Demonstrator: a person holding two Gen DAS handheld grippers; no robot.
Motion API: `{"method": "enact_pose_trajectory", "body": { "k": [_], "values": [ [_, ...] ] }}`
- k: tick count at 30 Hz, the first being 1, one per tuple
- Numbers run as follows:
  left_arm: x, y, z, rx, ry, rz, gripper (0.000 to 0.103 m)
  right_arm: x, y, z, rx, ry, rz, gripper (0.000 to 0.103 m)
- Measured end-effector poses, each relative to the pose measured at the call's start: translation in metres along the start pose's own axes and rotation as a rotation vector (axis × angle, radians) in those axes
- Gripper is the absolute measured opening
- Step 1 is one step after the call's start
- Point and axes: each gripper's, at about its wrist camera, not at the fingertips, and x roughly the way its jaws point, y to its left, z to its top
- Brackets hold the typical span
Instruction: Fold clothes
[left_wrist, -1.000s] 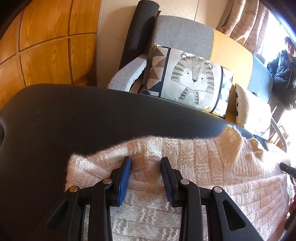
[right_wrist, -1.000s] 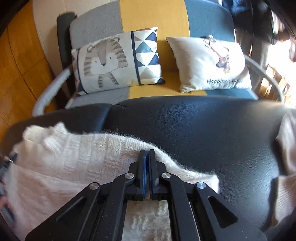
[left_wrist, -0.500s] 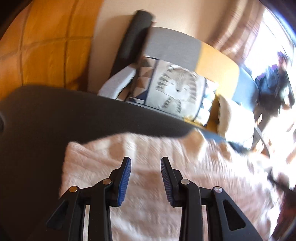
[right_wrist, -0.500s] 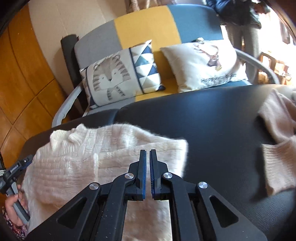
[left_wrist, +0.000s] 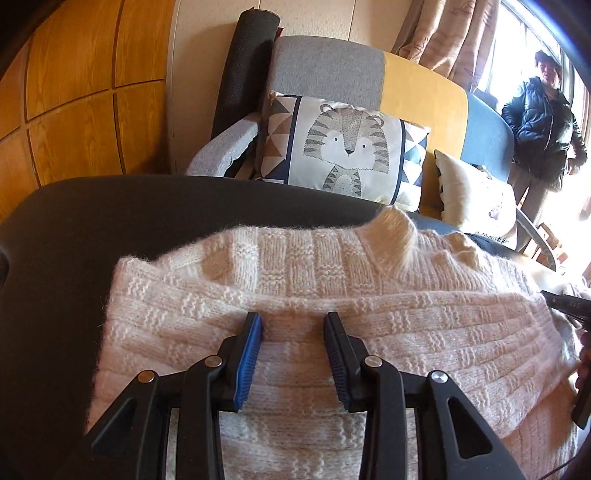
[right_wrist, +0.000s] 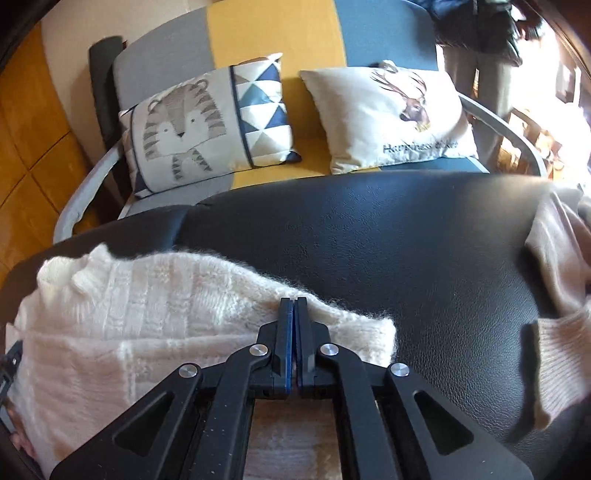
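A cream knitted sweater (left_wrist: 332, 280) lies on a black leather surface (left_wrist: 92, 229), with a folded-over layer across its near part. My left gripper (left_wrist: 293, 325) hangs open right over that fold's edge, nothing between its blue pads. At the right rim of the left wrist view, part of the right gripper (left_wrist: 565, 302) shows at the same edge. In the right wrist view the sweater (right_wrist: 147, 314) fills the lower left. My right gripper (right_wrist: 293, 304) is shut at its fuzzy edge, where the knit bunches around the tips. The left gripper (right_wrist: 11, 362) peeks in at the far left.
A second pale pink garment (right_wrist: 554, 258) lies on the right of the black surface (right_wrist: 406, 240). Behind it stands a grey, yellow and blue sofa (right_wrist: 273, 33) with a tiger cushion (left_wrist: 343, 144) and a deer cushion (right_wrist: 388, 114). A person in a dark jacket (left_wrist: 539, 125) stands by the window.
Both views swung up and away half a second ago and have dropped back close to the sweater. The left jaws stayed open and the right ones stayed together.
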Motion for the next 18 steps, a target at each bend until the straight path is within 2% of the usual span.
{"method": "enact_pose_trajectory", "body": {
  "k": [3,5,7,11,13,16,18],
  "values": [
    [0.003,0.008,0.001,-0.028,0.008,-0.035,0.037,-0.033,0.003,-0.011,0.042,-0.062,0.12,0.004],
    [0.001,0.012,0.003,-0.051,0.015,-0.063,0.037,-0.046,0.017,-0.025,0.025,-0.054,0.193,0.012],
    [-0.005,0.019,0.005,-0.092,0.017,-0.082,0.037,-0.053,0.036,-0.039,-0.027,-0.033,0.239,0.016],
    [-0.027,0.045,-0.006,-0.188,-0.02,-0.053,0.037,-0.061,0.068,-0.059,-0.13,-0.063,0.247,0.018],
    [-0.025,0.06,-0.012,-0.205,0.007,-0.025,0.036,-0.051,0.078,-0.062,-0.158,-0.034,0.25,0.018],
    [-0.025,0.078,-0.018,-0.245,0.006,-0.035,0.035,-0.033,0.081,-0.07,-0.161,0.024,0.183,0.017],
    [-0.028,0.08,-0.018,-0.248,0.006,-0.033,0.033,-0.029,0.078,-0.071,-0.136,0.027,0.176,0.014]
  ]
}}
